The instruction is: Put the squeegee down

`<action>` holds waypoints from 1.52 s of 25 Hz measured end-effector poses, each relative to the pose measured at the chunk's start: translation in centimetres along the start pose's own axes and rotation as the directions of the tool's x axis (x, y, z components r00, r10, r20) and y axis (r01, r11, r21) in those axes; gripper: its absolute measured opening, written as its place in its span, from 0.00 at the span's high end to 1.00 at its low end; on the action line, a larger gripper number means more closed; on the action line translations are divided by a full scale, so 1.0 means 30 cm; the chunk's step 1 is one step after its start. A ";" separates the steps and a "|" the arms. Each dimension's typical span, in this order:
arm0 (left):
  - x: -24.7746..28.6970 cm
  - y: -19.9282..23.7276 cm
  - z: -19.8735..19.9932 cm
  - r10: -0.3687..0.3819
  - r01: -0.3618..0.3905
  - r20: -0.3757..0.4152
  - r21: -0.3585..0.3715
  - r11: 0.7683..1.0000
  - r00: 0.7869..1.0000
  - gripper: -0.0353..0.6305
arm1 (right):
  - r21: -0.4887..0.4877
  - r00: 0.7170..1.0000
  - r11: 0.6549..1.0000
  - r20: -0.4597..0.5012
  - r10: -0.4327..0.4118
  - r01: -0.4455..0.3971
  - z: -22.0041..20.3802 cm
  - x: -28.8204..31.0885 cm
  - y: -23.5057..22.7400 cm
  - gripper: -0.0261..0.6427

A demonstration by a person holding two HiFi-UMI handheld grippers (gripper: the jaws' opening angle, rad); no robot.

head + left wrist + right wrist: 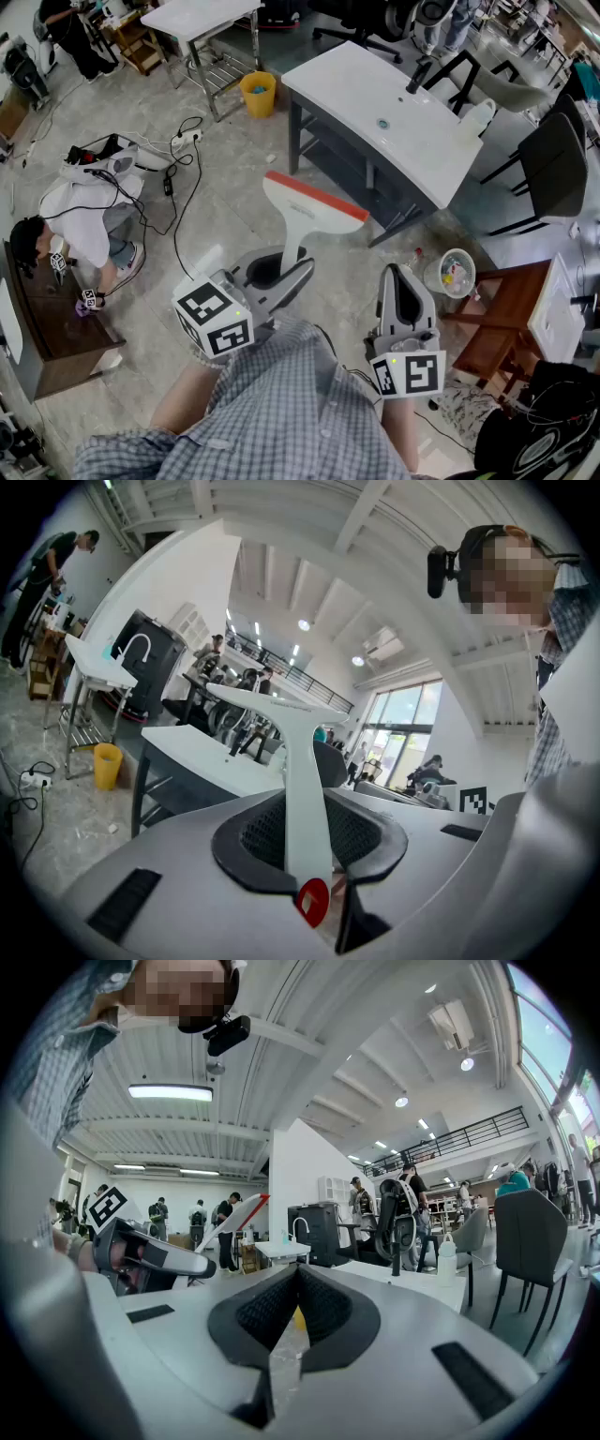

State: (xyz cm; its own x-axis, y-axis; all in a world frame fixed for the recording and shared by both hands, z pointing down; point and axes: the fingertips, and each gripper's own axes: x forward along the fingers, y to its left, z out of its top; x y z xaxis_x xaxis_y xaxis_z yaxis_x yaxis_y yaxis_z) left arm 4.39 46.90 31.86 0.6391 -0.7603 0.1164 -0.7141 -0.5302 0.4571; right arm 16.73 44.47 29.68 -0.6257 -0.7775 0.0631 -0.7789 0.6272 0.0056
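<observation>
A yellow bucket (258, 94) stands near a white washbasin table (347, 89).

The squeegee (302, 208) is white, with a slim flat handle that widens into a broad T-shaped head. An orange-red blade strip edges the head, and a red tab sits at the handle's end. It is held in the air, its handle clamped between the jaws of the left gripper (306, 829), head pointing away from the person.
</observation>
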 end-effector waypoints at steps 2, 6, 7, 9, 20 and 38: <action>0.006 -0.005 -0.001 -0.010 0.010 0.000 0.004 1.000 1.000 0.81 | 0.005 1.000 1.000 0.002 -0.004 0.004 -0.001 0.000 -0.008 0.95; 0.011 -0.008 0.000 -0.018 0.018 -0.001 0.008 1.000 1.000 0.81 | 0.006 1.000 1.000 0.003 0.000 0.000 -0.001 0.005 -0.009 0.95; 0.012 -0.008 0.000 -0.021 0.021 -0.002 0.010 1.000 1.000 0.81 | 0.006 1.000 1.000 0.001 0.002 -0.002 -0.002 0.007 -0.008 0.95; 0.011 -0.007 0.001 -0.023 0.023 -0.005 0.013 1.000 1.000 0.81 | 0.006 1.000 1.000 0.000 0.003 -0.003 -0.003 0.010 -0.005 0.95; -0.020 0.038 0.016 -0.021 0.021 0.009 -0.003 1.000 1.000 0.81 | 0.036 0.998 0.997 0.006 -0.063 0.063 -0.008 0.010 -0.010 0.95; -0.150 0.104 0.065 -0.055 0.054 0.033 0.028 0.998 0.998 0.81 | 0.041 0.988 0.988 0.045 -0.148 0.146 0.049 0.015 0.112 0.95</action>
State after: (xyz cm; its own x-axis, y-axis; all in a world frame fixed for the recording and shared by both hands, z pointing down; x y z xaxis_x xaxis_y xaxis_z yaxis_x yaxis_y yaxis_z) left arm -1.27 47.93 31.04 0.6675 -0.7420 0.0621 -0.6864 -0.5808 0.4376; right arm 13.76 46.17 28.26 -0.5051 -0.8629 0.0162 -0.8629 0.5046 -0.0266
